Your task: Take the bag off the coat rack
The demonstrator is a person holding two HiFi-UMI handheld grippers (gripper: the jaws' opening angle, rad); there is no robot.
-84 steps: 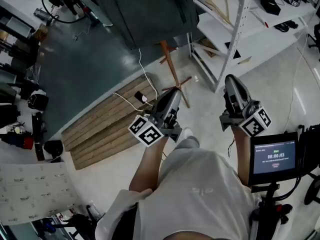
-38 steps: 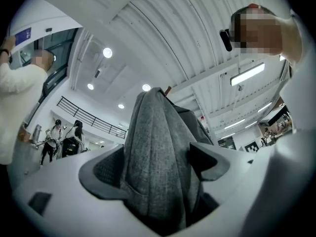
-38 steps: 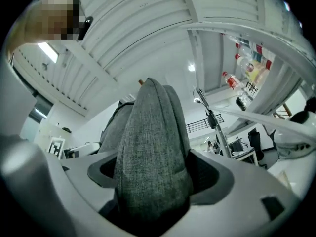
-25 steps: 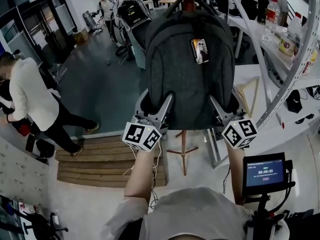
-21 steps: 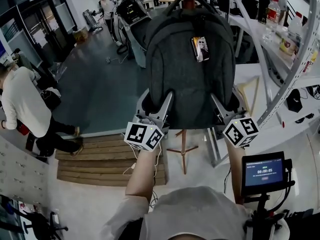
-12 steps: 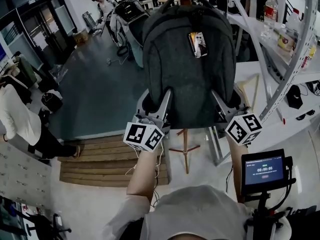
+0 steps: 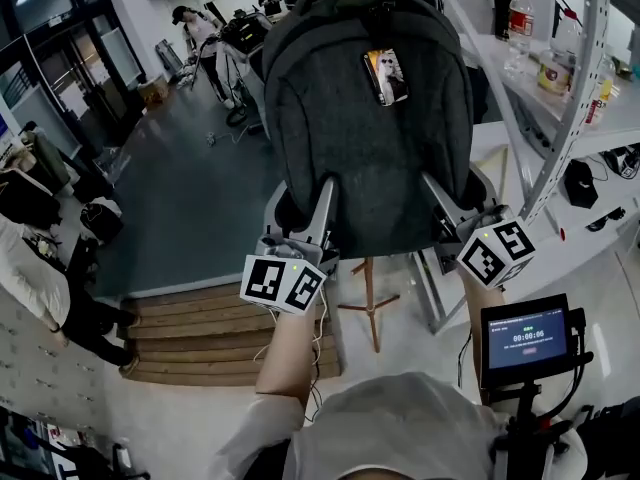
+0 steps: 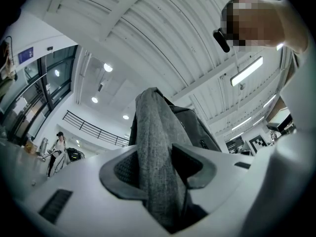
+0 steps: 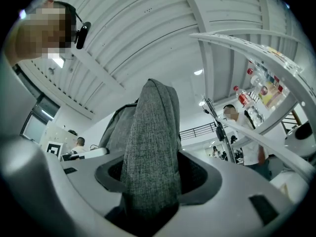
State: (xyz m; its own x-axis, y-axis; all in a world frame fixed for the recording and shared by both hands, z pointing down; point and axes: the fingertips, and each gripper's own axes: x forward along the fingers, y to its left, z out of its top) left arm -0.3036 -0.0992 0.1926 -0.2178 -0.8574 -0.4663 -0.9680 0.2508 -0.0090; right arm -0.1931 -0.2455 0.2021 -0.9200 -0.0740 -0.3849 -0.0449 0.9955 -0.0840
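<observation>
A dark grey backpack (image 7: pixel 370 118) hangs from a wooden coat rack, whose pole (image 7: pixel 368 298) shows below it. The top handle runs out of the head view. My left gripper (image 7: pixel 298 206) is shut on the bag's lower left corner. My right gripper (image 7: pixel 458 196) is shut on the lower right corner. In the left gripper view a fold of grey backpack fabric (image 8: pixel 155 147) is pinched between the left gripper's (image 8: pixel 158 169) pads. In the right gripper view the same grey cloth (image 9: pixel 150 132) fills the right gripper's (image 9: pixel 150 174) jaws. A small photo tag (image 7: pixel 385 76) sits on the bag's front.
White metal shelving (image 7: pixel 565 118) with bottles (image 7: pixel 517 18) stands close on the right. A small screen on a stand (image 7: pixel 525 333) is at the lower right. A wooden pallet (image 7: pixel 200 333) lies on the floor to the left. People (image 7: pixel 40 288) move about at the left and back.
Both grippers came up from low by the floor to the bag's bottom corners and closed on them. Over the last second the bag has shifted up in view. A person at the left walked away.
</observation>
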